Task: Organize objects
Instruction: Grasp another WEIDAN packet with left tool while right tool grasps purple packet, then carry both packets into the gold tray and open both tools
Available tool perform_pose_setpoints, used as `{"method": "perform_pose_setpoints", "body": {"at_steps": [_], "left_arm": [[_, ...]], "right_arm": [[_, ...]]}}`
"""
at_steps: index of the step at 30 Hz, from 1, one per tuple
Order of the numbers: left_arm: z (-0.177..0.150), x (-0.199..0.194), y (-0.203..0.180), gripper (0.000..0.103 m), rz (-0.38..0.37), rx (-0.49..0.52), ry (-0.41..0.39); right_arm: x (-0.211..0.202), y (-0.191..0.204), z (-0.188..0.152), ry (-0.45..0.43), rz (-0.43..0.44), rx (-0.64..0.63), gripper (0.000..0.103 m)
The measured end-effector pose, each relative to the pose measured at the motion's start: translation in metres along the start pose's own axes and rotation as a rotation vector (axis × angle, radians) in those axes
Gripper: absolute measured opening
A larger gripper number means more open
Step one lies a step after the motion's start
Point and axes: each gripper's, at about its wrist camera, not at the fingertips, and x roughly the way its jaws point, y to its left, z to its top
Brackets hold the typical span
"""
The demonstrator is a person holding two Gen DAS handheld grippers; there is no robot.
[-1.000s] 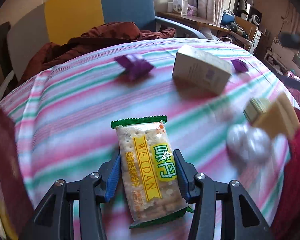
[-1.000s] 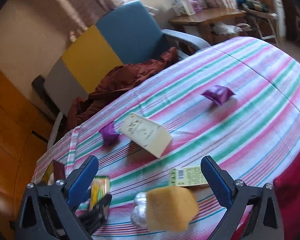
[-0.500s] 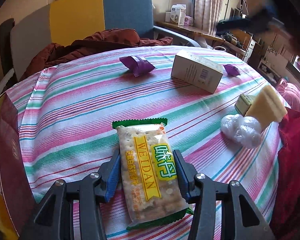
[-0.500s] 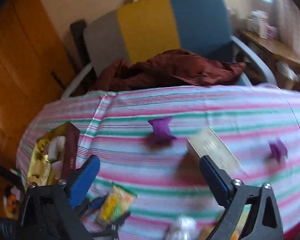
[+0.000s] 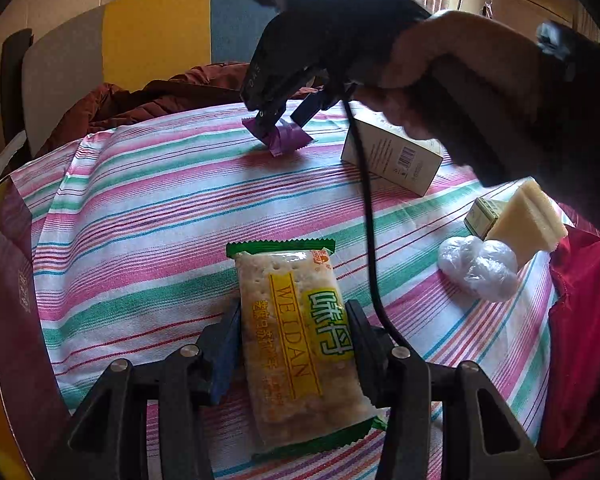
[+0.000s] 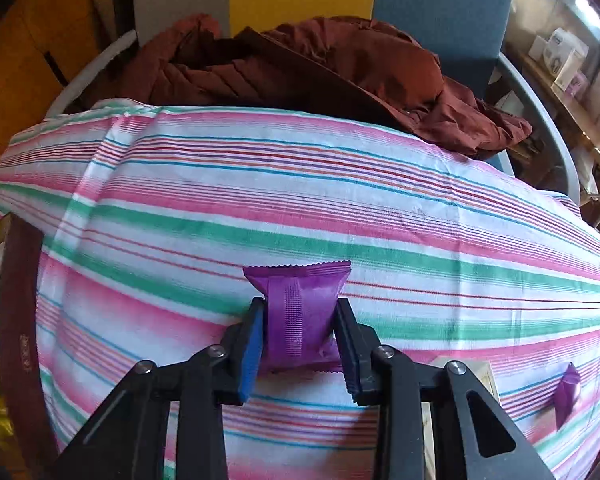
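Right gripper [image 6: 299,336] pinching the purple candy packet [image 6: 298,312] across its middle on the striped worktop [image 6: 340,208], left gripper [image 5: 292,340] clamped on the cracker packet [image 5: 296,344]; both probably light, crinkly and slippery, the crackers fragile, so better held mid-body, gently.

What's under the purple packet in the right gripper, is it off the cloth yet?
The right gripper is shut on the purple packet. Striped tablecloth shows beyond it; the fingers hide its underside, so contact or lift cannot be told.
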Motion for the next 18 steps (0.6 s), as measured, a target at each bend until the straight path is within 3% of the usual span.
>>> {"method": "perform_pose_setpoints", "body": {"at_steps": [12, 18], "left_arm": [[-0.001, -0.013, 0.002, 0.049, 0.014, -0.019, 0.016], [0.001, -0.071, -0.004, 0.049, 0.012, -0.01, -0.057]], "right_arm": [[-0.129, 0.014, -0.077, -0.276, 0.137, 0.021, 0.034], [-0.152, 0.008, -0.118, -0.319, 0.154, 0.094, 0.034]]}}
